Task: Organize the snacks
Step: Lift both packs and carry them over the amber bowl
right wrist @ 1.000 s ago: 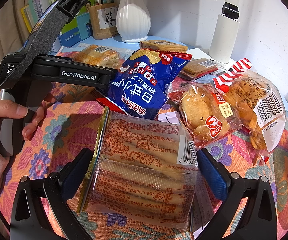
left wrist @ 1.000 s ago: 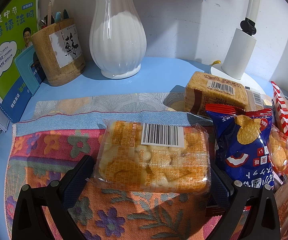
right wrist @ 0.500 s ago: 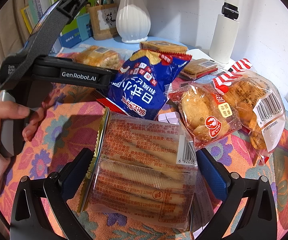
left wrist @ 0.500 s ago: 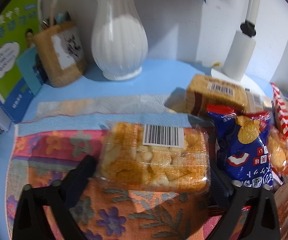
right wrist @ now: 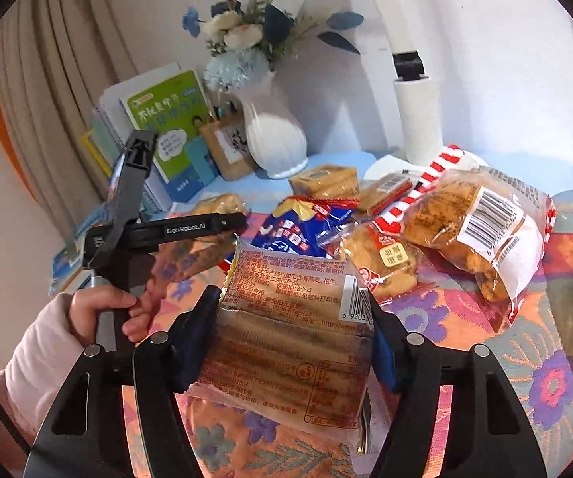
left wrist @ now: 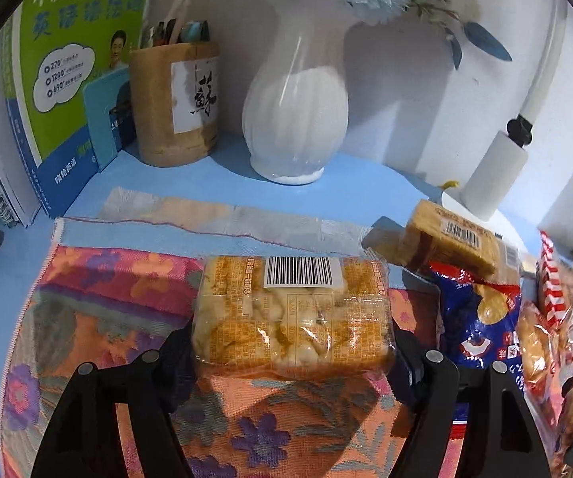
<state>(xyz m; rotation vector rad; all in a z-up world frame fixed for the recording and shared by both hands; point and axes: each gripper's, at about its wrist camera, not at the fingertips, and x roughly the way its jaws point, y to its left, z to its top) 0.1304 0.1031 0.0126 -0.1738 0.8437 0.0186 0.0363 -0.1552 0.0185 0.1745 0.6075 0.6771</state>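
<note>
Left wrist tool [left wrist: 292, 352] clamps barcoded pastry pack [left wrist: 290, 314], right tool [right wrist: 292, 342] clamps biscuit pack [right wrist: 286, 350], "GenRobot.AI"

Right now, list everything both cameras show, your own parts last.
puffed snack pack: 1, orange-yellow, between left gripper's fingers
biscuit pack: 1, brown-orange, between right gripper's fingers
chip bag: 1, blue, on cloth, right of the puffed pack
bagged pastries: 2, golden in clear and red wrap, right side
cloth: 1, orange floral, on blue table
vase: 1, white, at wall
pen holder: 1, tan, left of vase
book: 1, green, far left
left gripper: 1, black, shut on pack
right gripper: 1, black, shut on pack
</note>
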